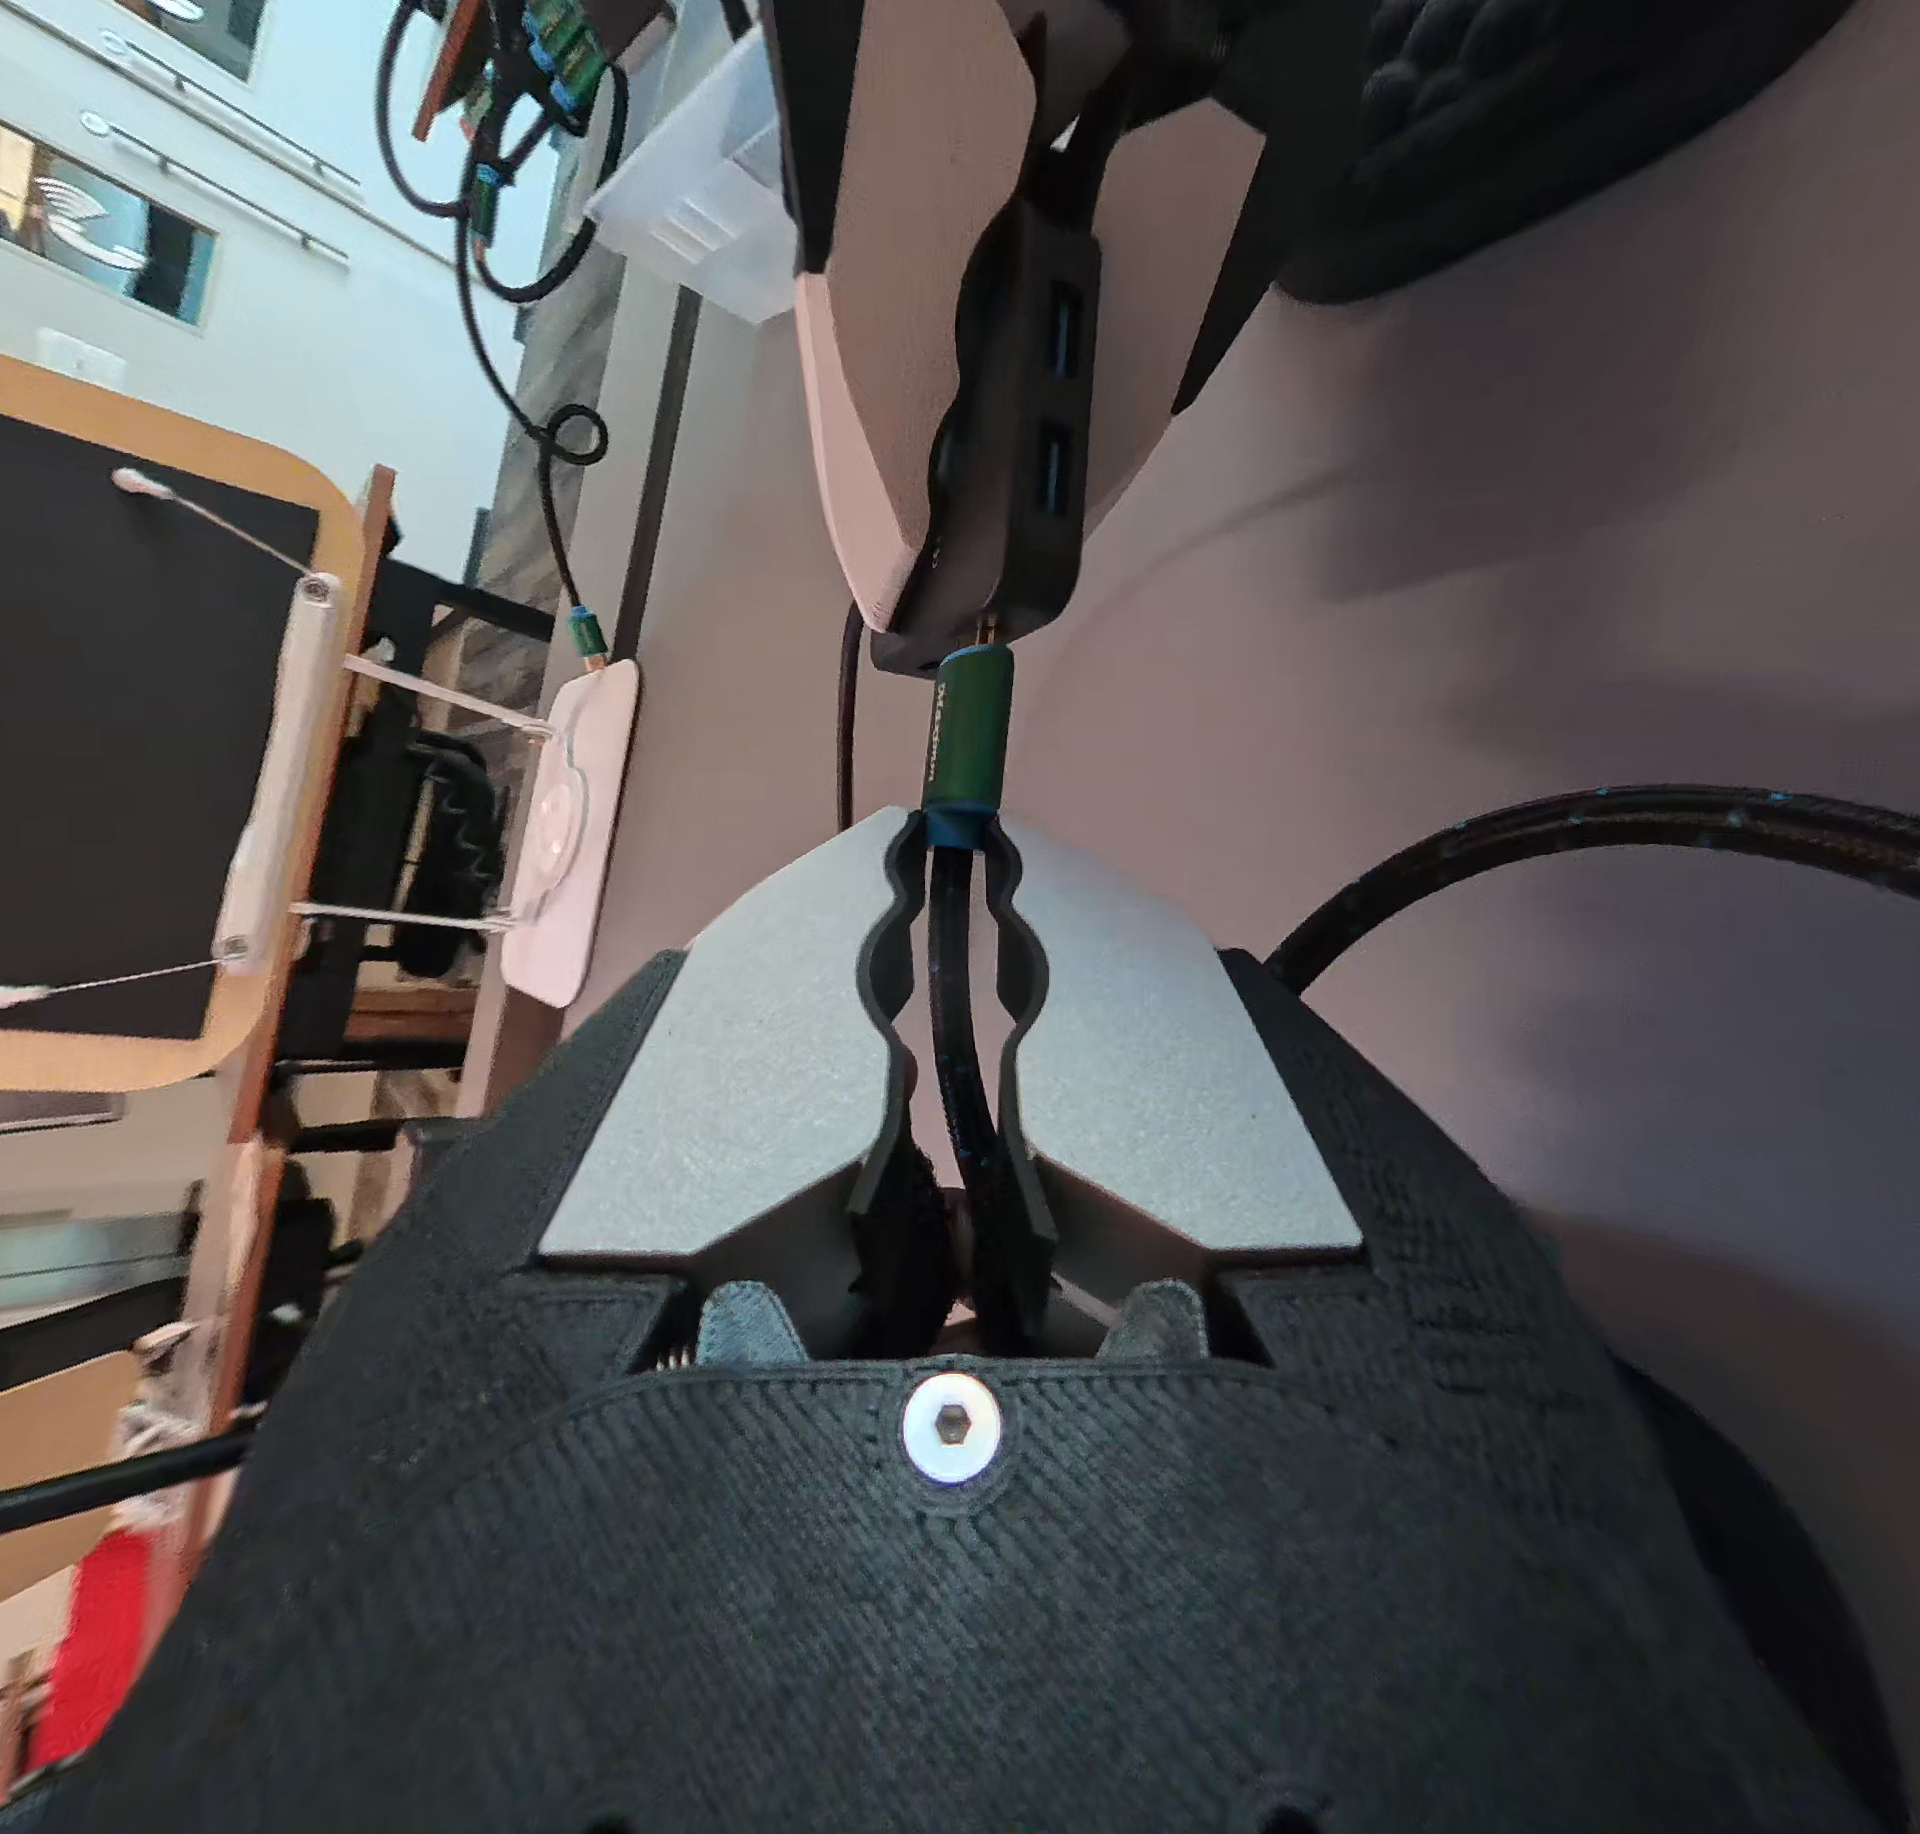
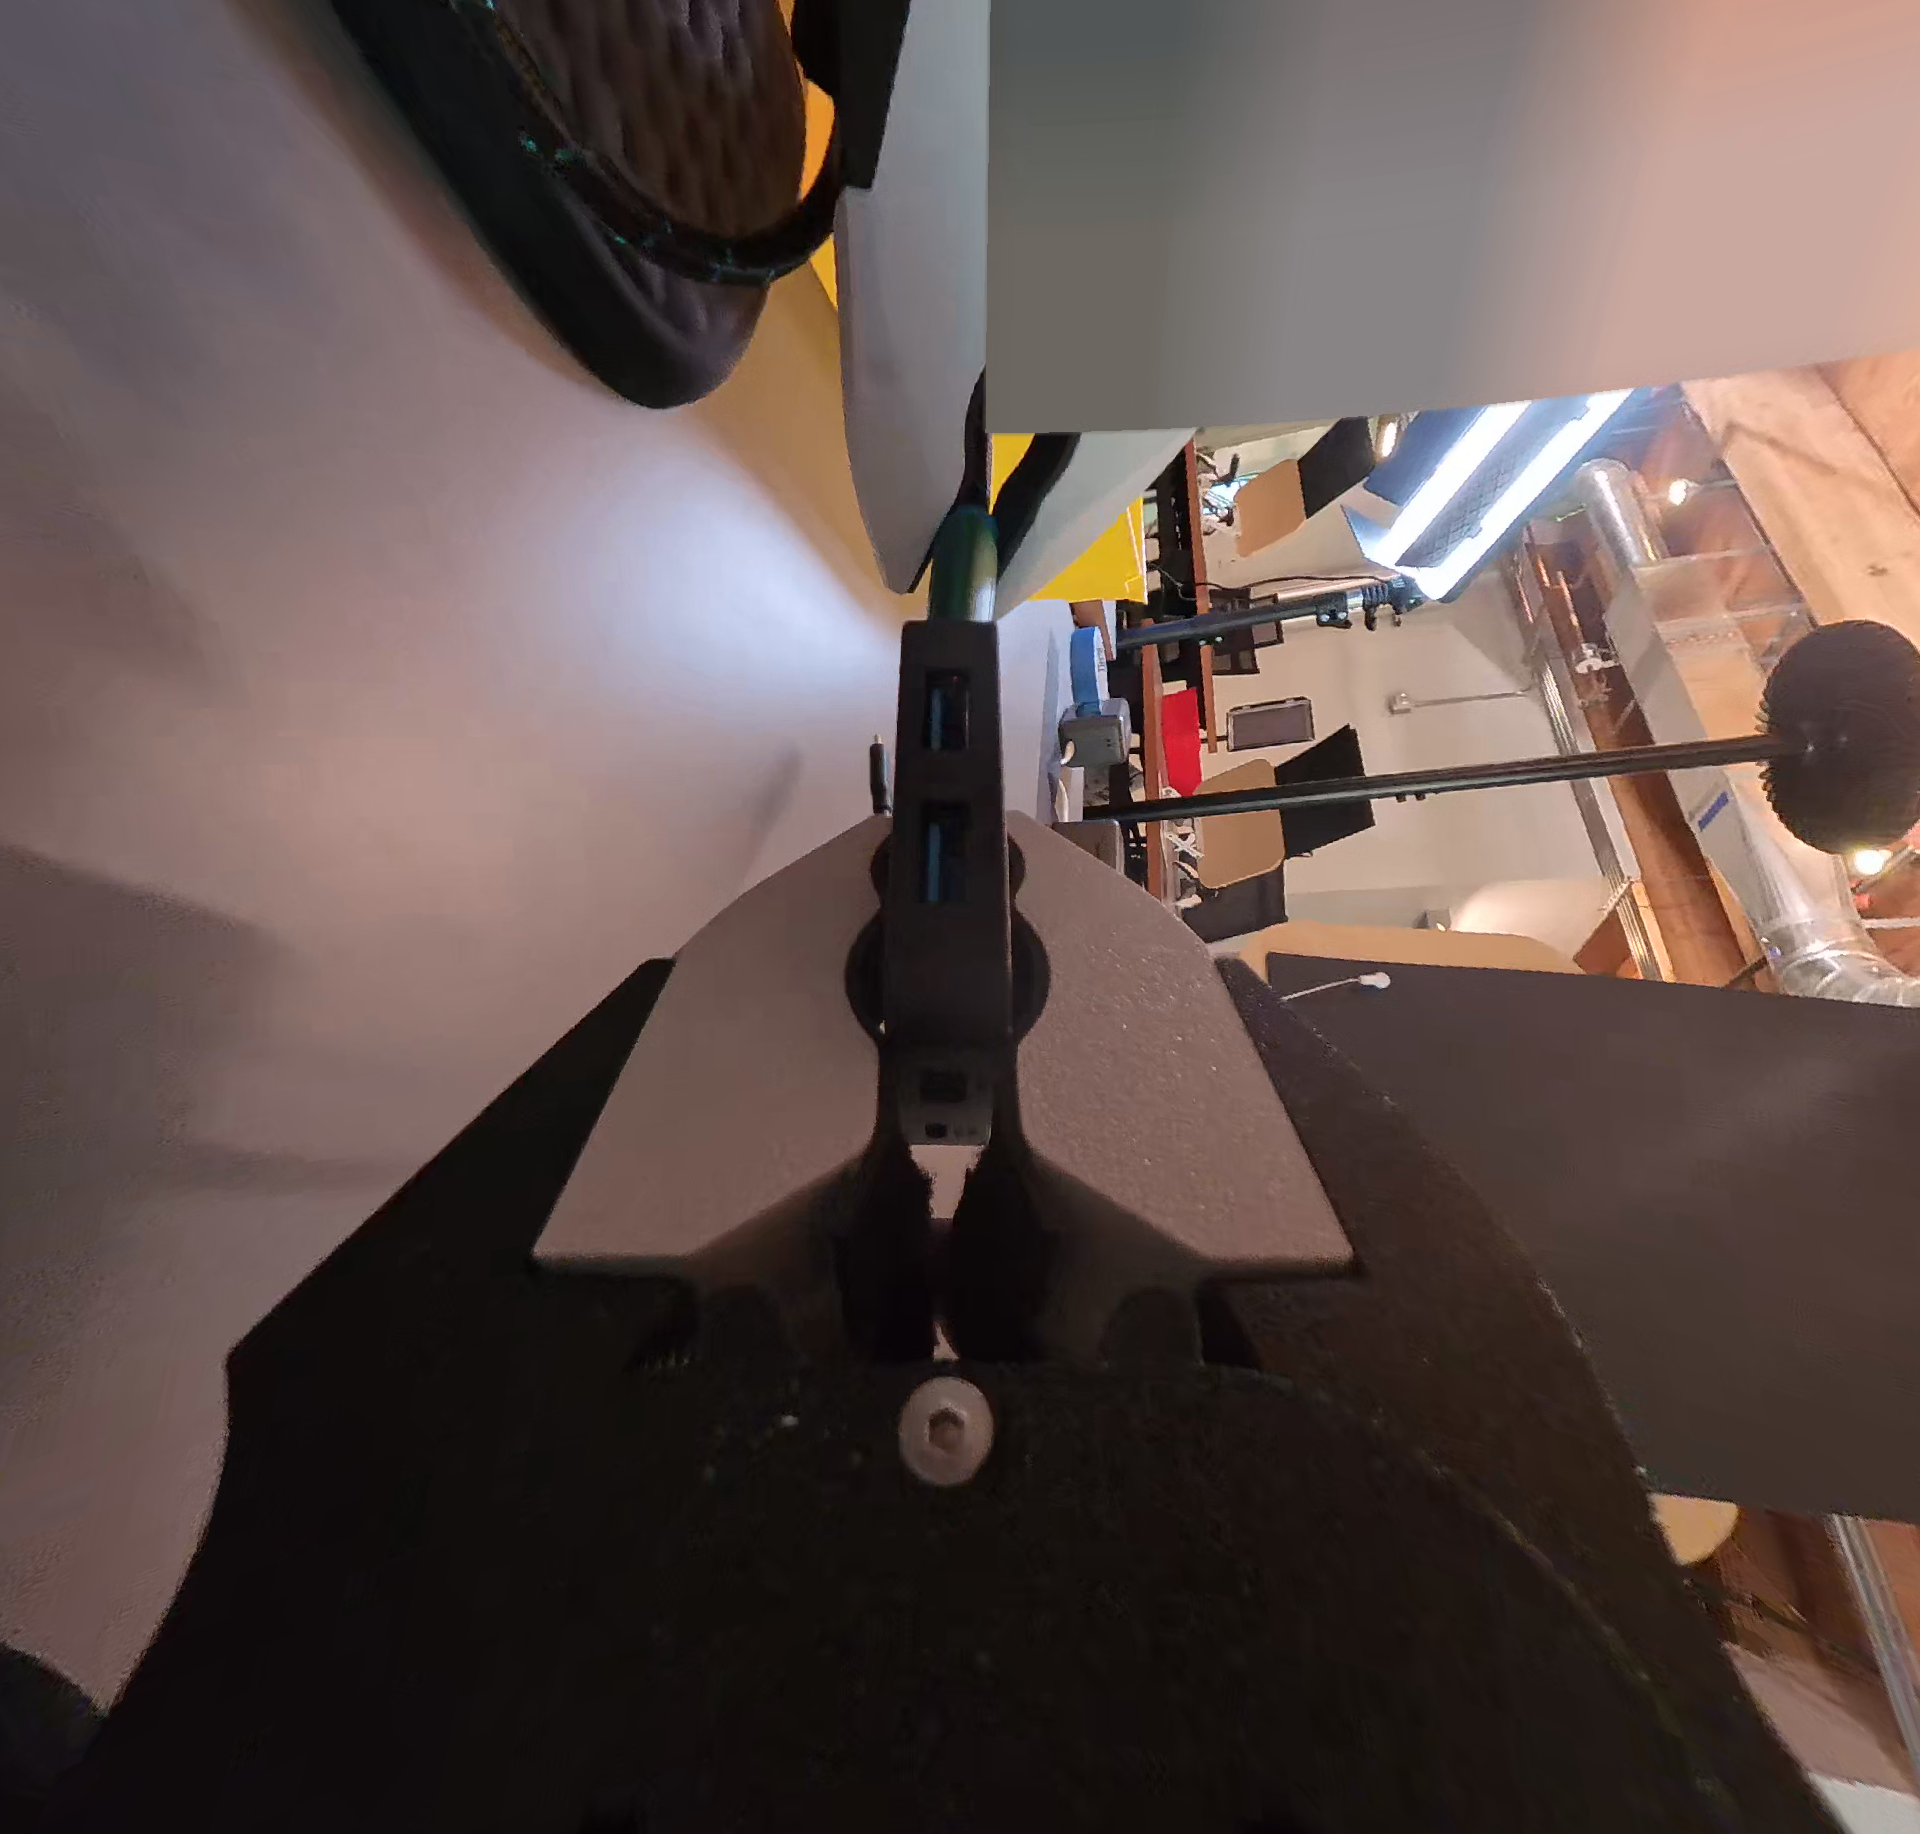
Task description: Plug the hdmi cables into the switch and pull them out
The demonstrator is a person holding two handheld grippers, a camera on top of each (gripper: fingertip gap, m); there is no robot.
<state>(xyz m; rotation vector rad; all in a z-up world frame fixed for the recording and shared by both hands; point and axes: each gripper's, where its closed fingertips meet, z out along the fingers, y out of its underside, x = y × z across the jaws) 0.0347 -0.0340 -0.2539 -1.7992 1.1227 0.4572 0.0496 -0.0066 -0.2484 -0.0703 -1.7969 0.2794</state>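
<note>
My left gripper (image 1: 956, 834) is shut on a black braided HDMI cable (image 1: 951, 974) just behind its green plug (image 1: 966, 730). The plug's gold tip (image 1: 987, 631) sits at the end port of the black switch (image 1: 1023, 413), only partly in. The other gripper's grey fingers (image 1: 862, 413) clamp the switch from above. In the right wrist view my right gripper (image 2: 945, 849) is shut on the black switch (image 2: 945, 797), which shows two blue ports. The green plug (image 2: 961, 563) meets its far end, held between the left gripper's grey fingers (image 2: 904, 382).
A white table (image 1: 1455, 641) lies under both grippers. A black padded round object (image 1: 1558, 70) rests near the switch and also shows in the right wrist view (image 2: 644, 122). More cable (image 1: 1558, 839) loops to the right. A white bin (image 1: 707, 195) and a white pad (image 1: 571, 828) sit by the table edge. The gap from one gripper's tips to the other's is roughly 4 cm.
</note>
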